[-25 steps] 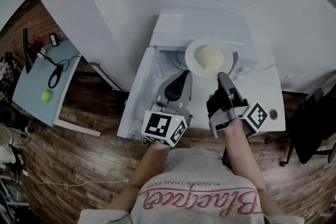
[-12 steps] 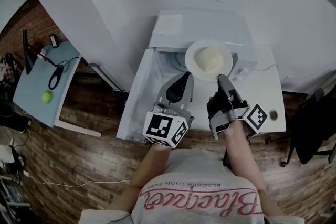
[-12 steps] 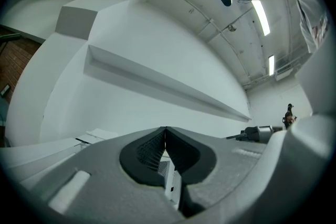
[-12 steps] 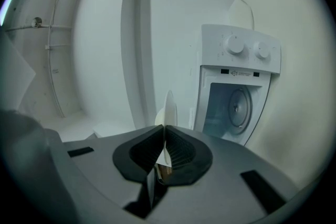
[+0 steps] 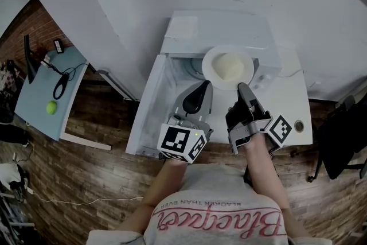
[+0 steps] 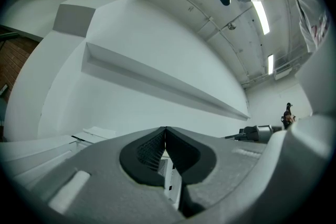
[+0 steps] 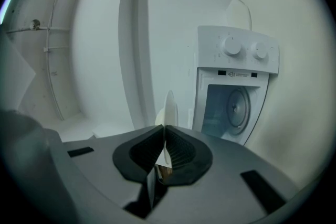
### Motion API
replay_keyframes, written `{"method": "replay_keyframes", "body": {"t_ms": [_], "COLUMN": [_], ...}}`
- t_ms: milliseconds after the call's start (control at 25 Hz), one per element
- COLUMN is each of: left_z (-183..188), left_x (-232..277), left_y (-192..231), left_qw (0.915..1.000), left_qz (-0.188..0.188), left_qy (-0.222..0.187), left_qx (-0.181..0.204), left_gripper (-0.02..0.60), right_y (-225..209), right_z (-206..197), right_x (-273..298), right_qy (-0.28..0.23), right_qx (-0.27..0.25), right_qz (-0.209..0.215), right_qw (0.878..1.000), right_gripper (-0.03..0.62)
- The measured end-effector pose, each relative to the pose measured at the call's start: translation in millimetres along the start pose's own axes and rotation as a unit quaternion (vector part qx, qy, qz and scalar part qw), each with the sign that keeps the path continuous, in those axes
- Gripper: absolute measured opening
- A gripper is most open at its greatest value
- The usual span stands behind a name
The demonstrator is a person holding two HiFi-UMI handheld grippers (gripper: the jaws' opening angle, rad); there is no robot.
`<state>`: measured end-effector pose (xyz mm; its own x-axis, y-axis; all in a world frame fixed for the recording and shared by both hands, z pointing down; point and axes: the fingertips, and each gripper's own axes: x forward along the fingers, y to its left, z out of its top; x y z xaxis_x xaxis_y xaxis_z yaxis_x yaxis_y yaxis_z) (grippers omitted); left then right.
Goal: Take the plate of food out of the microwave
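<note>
A white plate (image 5: 228,66) with a pale mound of food hangs in front of the open white microwave (image 5: 215,28). My right gripper (image 5: 241,87) is shut on the plate's near rim. In the right gripper view the plate (image 7: 169,107) shows edge-on, clamped between the jaws of the right gripper (image 7: 165,131), and the microwave's open cavity (image 7: 231,110) lies to the right, below its two knobs. My left gripper (image 5: 202,86) hovers left of the plate, above the open door (image 5: 150,101). In its own view the left gripper (image 6: 166,131) is shut with nothing in it.
The microwave stands on a white table (image 5: 293,101). A pale blue side table (image 5: 43,89) at the left carries a green ball (image 5: 51,106) and a cable. A dark chair (image 5: 344,135) stands at the right. The floor looks like brick.
Hardly anything differs. The plate has crept slightly toward me in the right gripper, and the left gripper has drifted a little to the right.
</note>
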<state>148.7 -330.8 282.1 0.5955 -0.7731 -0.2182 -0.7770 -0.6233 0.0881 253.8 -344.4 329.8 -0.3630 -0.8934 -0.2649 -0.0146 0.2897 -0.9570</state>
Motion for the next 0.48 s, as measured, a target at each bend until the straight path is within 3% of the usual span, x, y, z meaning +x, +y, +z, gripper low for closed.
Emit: {"method": "replay_keyframes", "body": {"t_ms": [480], "left_z": [-5.7], "left_x": [7.5], "left_y": [-2.1], "left_qw": [0.9999], "left_qz": [-0.005], "left_qy": [0.008], "left_qx": [-0.005], "left_gripper": [0.006], "right_y": [-7.2], "right_z": [3.4], "right_x": [2.7], "right_qy": [0.005], "right_qx": [0.009], "right_qz": [-0.003], "right_qw": [1.0], "right_gripper": [0.021]}}
